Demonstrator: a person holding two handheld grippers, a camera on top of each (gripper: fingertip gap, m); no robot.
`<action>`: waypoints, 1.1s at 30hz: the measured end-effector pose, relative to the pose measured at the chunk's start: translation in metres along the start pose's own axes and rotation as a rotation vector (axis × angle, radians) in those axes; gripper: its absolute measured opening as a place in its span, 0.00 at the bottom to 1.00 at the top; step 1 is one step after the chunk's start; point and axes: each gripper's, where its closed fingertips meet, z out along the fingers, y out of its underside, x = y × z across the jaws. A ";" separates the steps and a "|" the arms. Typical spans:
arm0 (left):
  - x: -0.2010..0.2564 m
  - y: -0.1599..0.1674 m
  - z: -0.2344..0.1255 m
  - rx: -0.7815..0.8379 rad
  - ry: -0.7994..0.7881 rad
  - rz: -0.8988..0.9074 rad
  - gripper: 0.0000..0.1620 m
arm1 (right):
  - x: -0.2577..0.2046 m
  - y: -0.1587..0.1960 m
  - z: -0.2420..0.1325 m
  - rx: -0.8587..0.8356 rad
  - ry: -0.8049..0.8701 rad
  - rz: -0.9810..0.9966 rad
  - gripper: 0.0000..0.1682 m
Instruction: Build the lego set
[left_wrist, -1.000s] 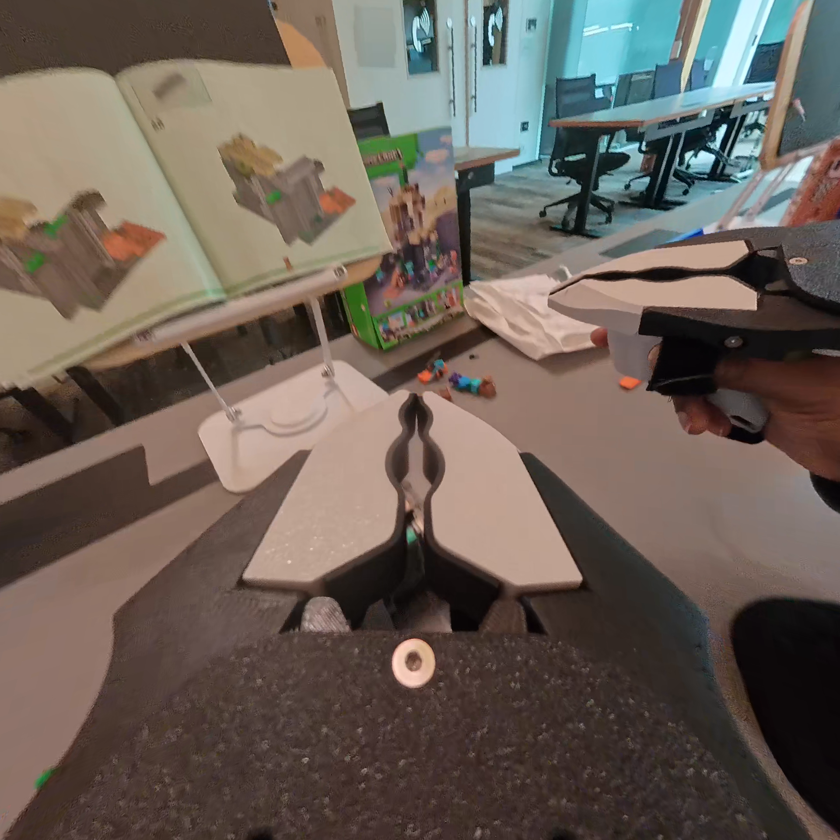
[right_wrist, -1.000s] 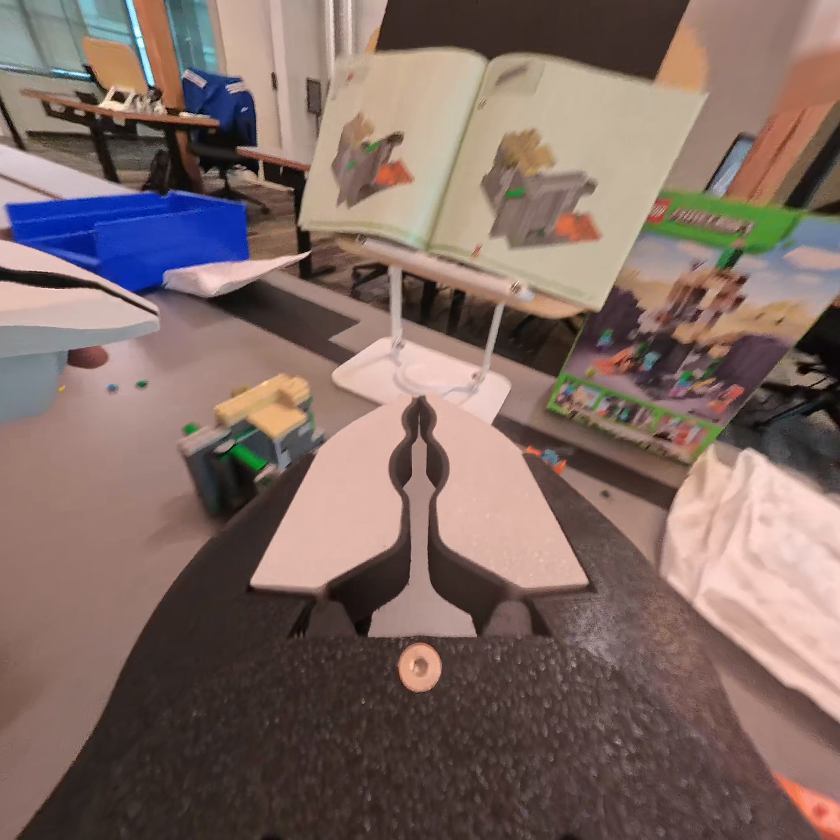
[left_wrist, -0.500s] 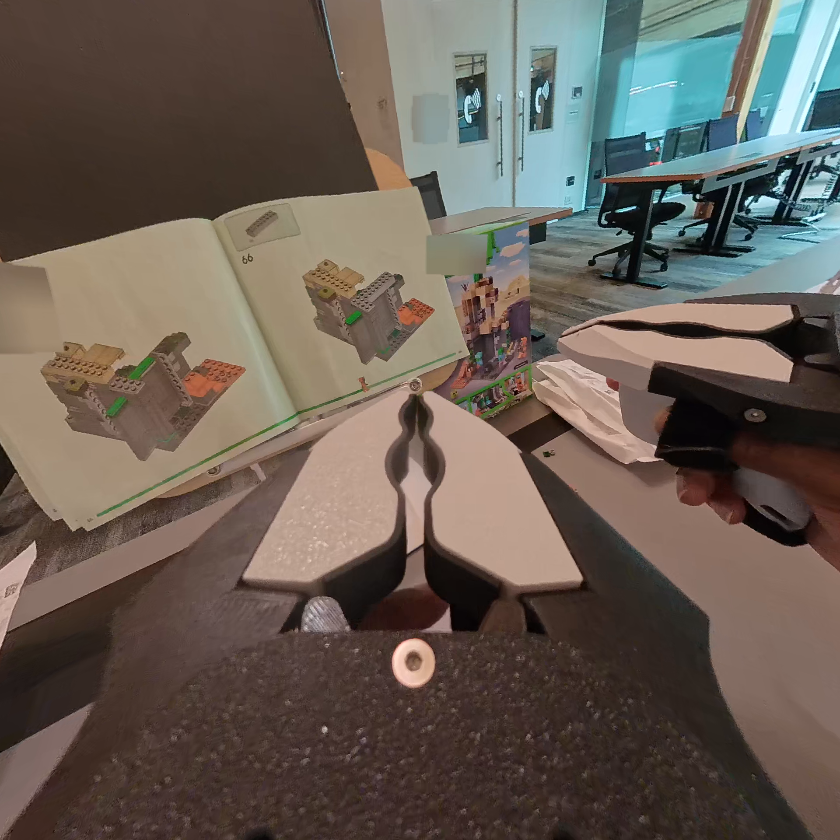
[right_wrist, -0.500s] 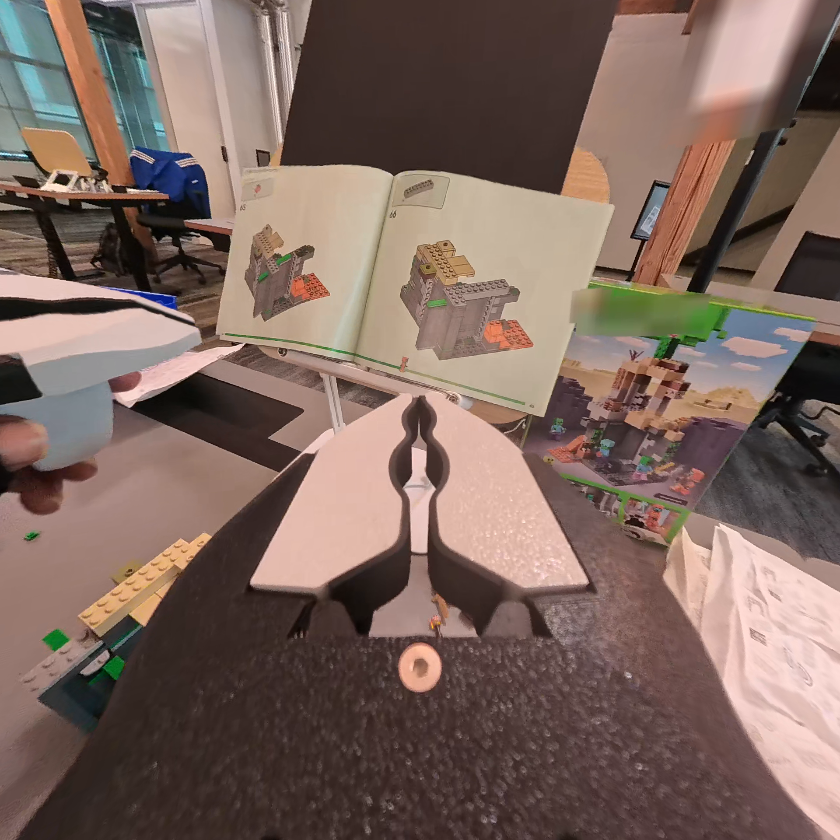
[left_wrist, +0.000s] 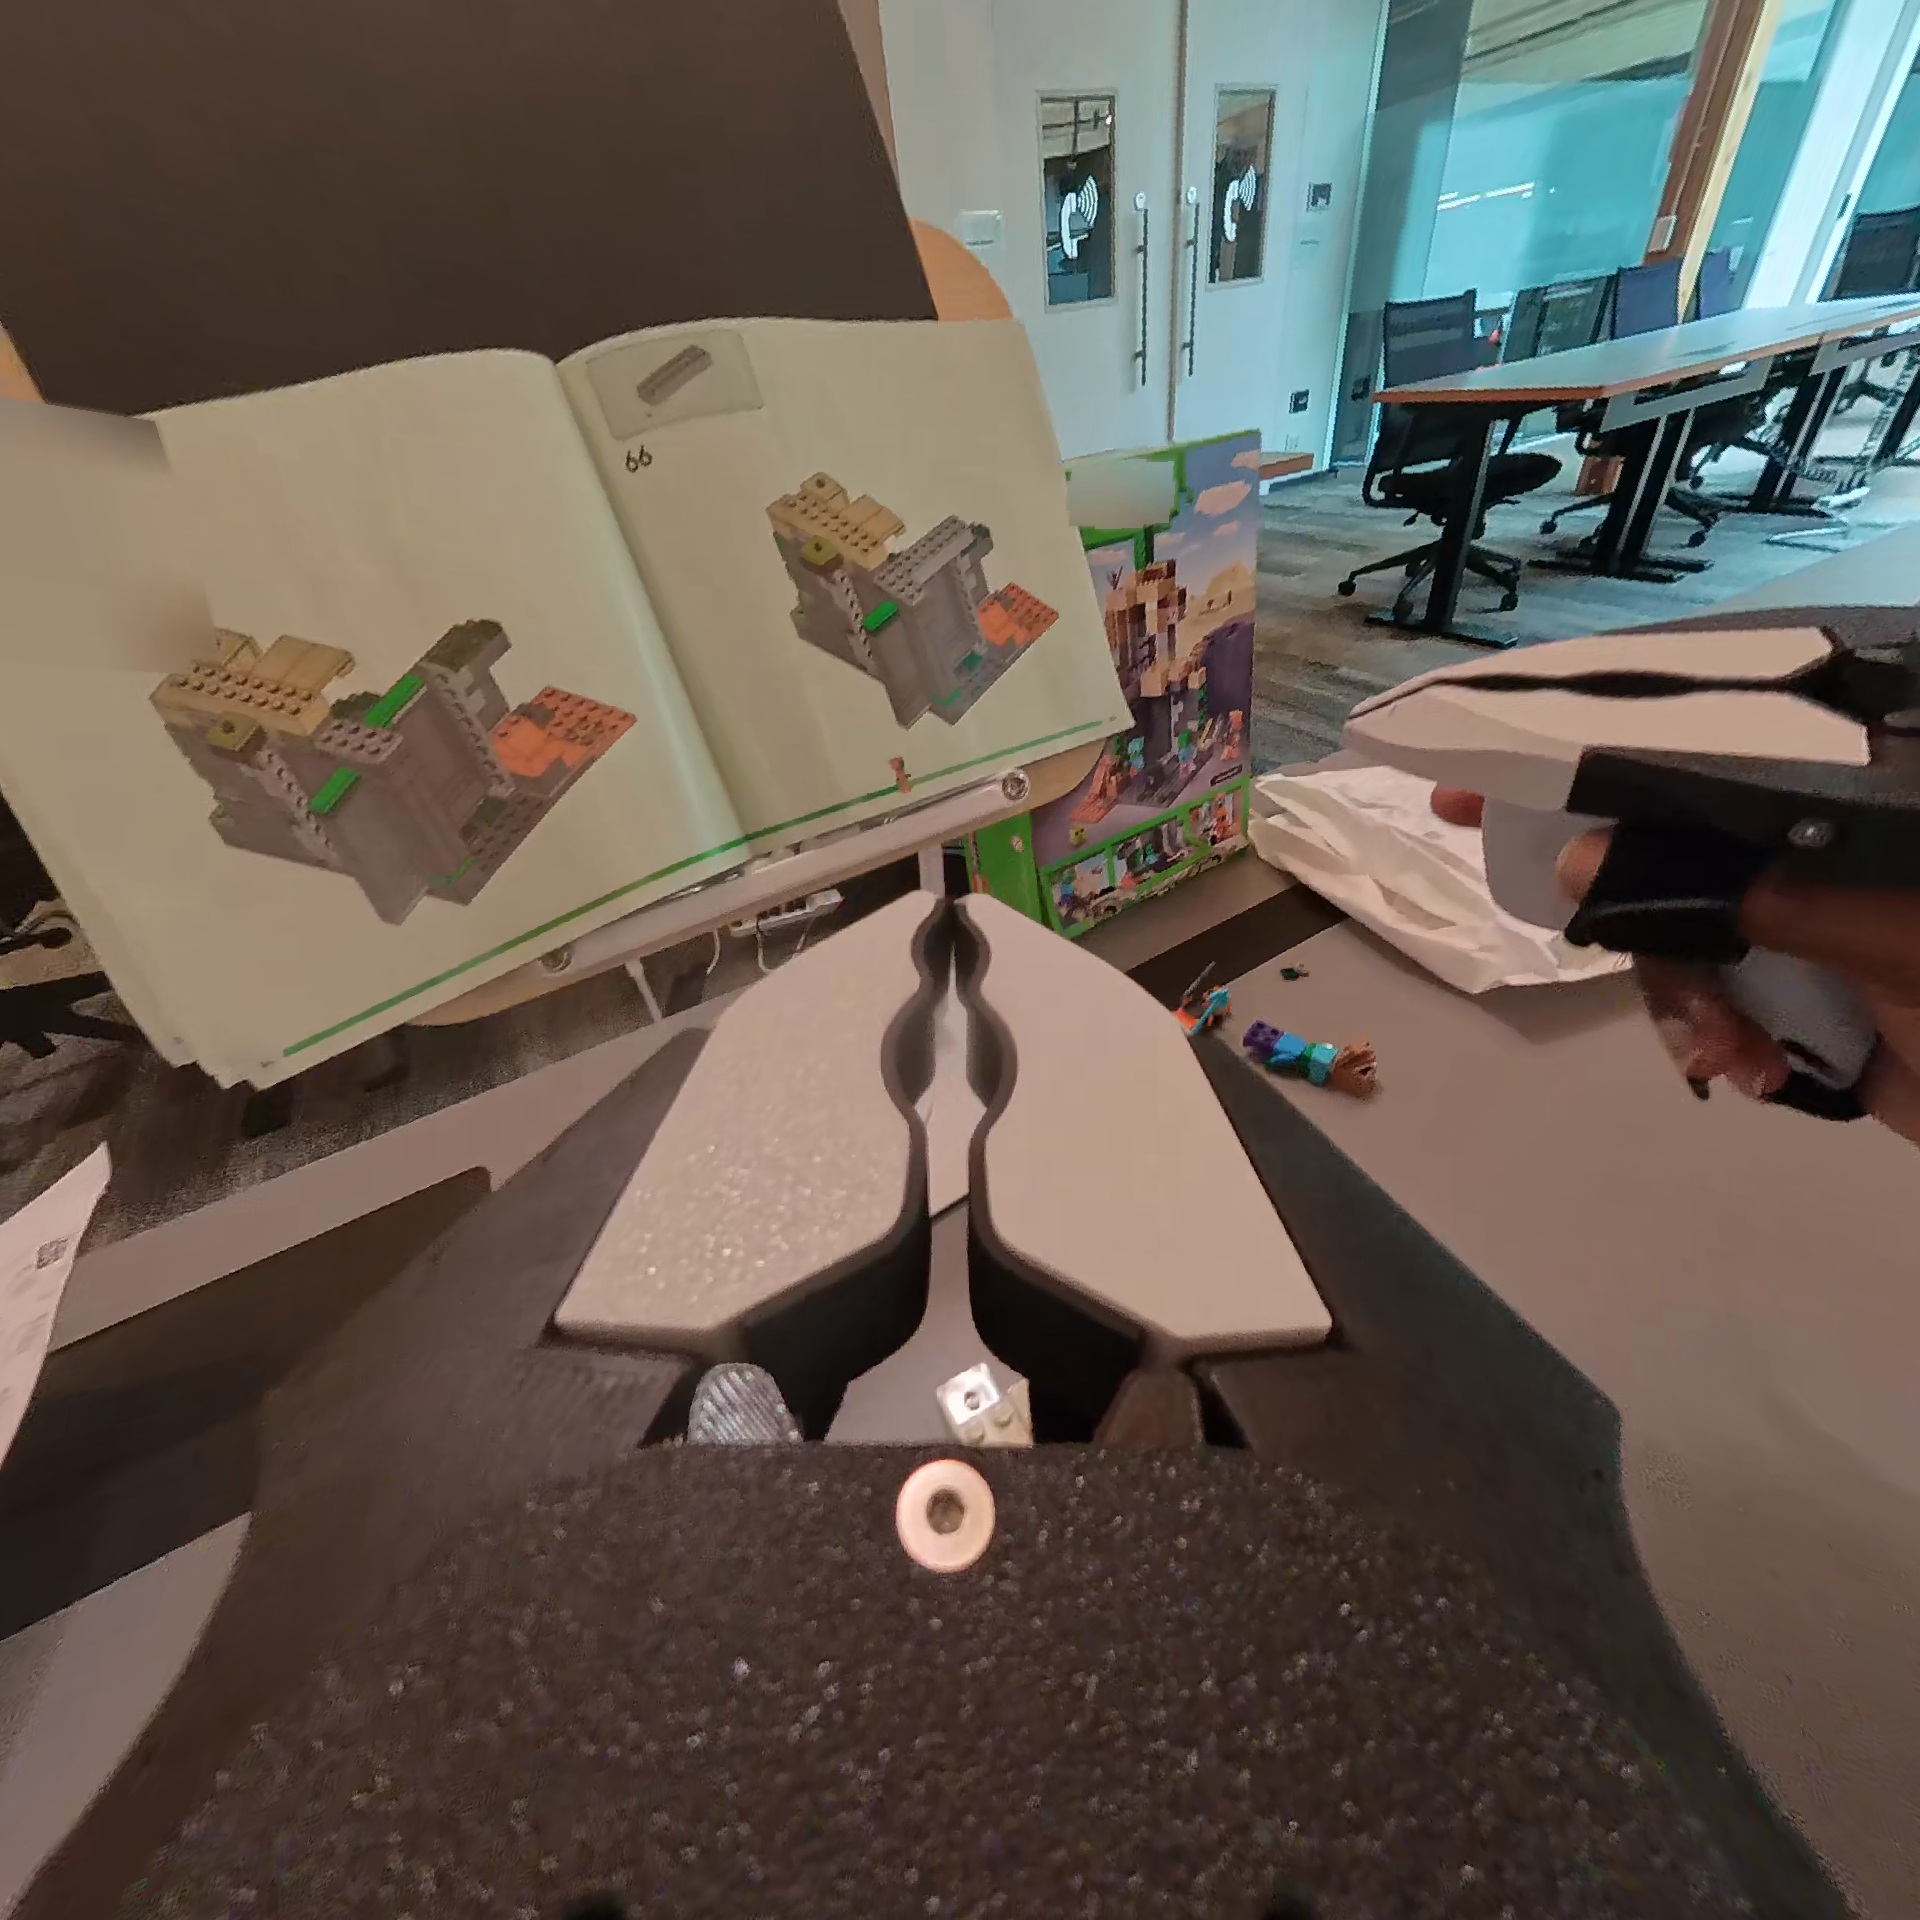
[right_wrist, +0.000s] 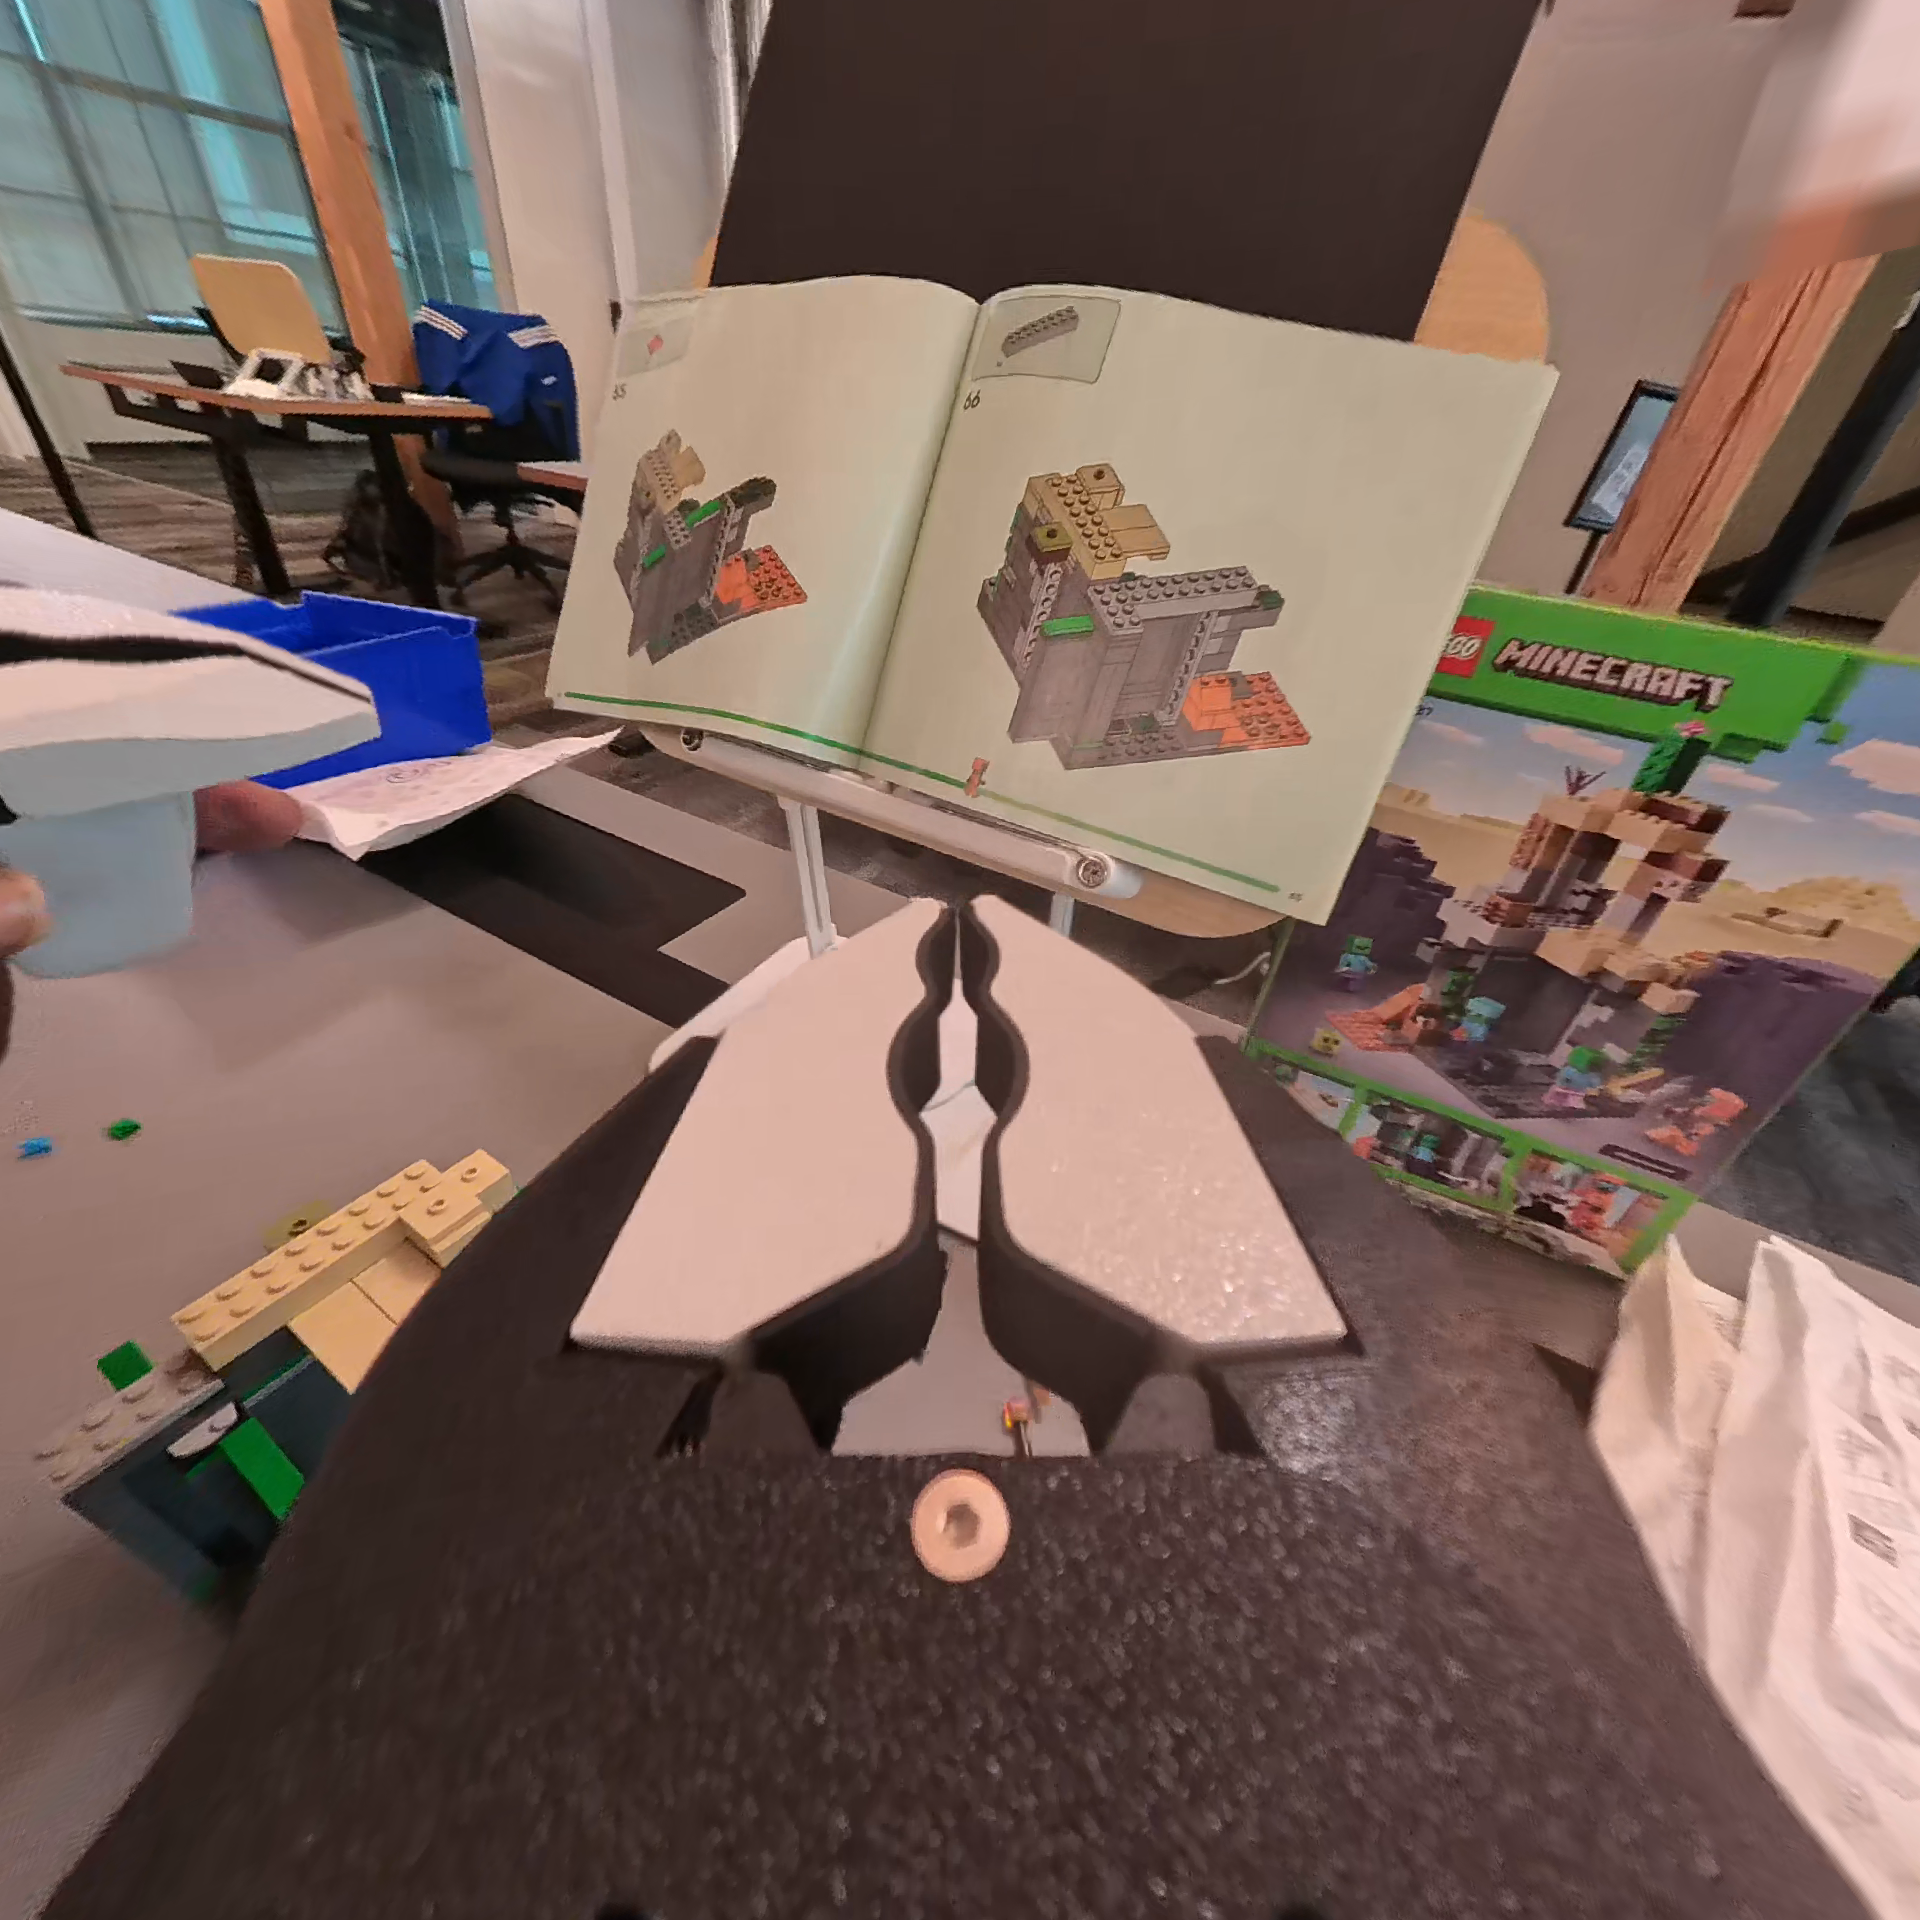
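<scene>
The open instruction booklet (left_wrist: 582, 644) stands on a white stand and fills the middle of both views (right_wrist: 1039, 582). The partly built lego model (right_wrist: 291, 1299), tan on top with grey and green below, sits on the grey table at the lower left of the right wrist view, beside my right gripper. My left gripper (left_wrist: 954, 912) is shut and empty, pointing at the booklet. My right gripper (right_wrist: 956, 914) is shut and empty; it also shows at the right of the left wrist view (left_wrist: 1558, 717). A small pale grey piece (left_wrist: 977, 1397) shows below the left fingers.
The green lego box (right_wrist: 1610, 935) stands right of the booklet. White paper bags (right_wrist: 1766, 1455) lie at the right. Small figures (left_wrist: 1309, 1060) lie near the box. A blue bin (right_wrist: 384, 665) and loose bits (right_wrist: 125, 1127) are at the left. Spacing between my two grippers at the tips: around 12 cm. The partly built lego model (right_wrist: 291, 1299) lies some 15 cm from my left tips, 20 cm from my right tips.
Both grippers have tilted up from the table to face the booklet, which now looks larger and sharper. Both stayed shut. The model has slid to the lower left of the right view.
</scene>
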 end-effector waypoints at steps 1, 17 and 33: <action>-0.002 0.004 -0.002 -0.006 -0.001 0.009 0.00 | 0.000 0.003 0.001 0.000 -0.006 0.007 0.00; -0.029 0.057 -0.060 -0.018 0.036 -0.011 0.00 | 0.002 0.046 0.003 -0.014 -0.041 -0.004 0.00; -0.057 0.123 -0.072 -0.021 0.042 -0.160 0.00 | -0.056 0.092 -0.017 -0.054 -0.121 0.011 0.00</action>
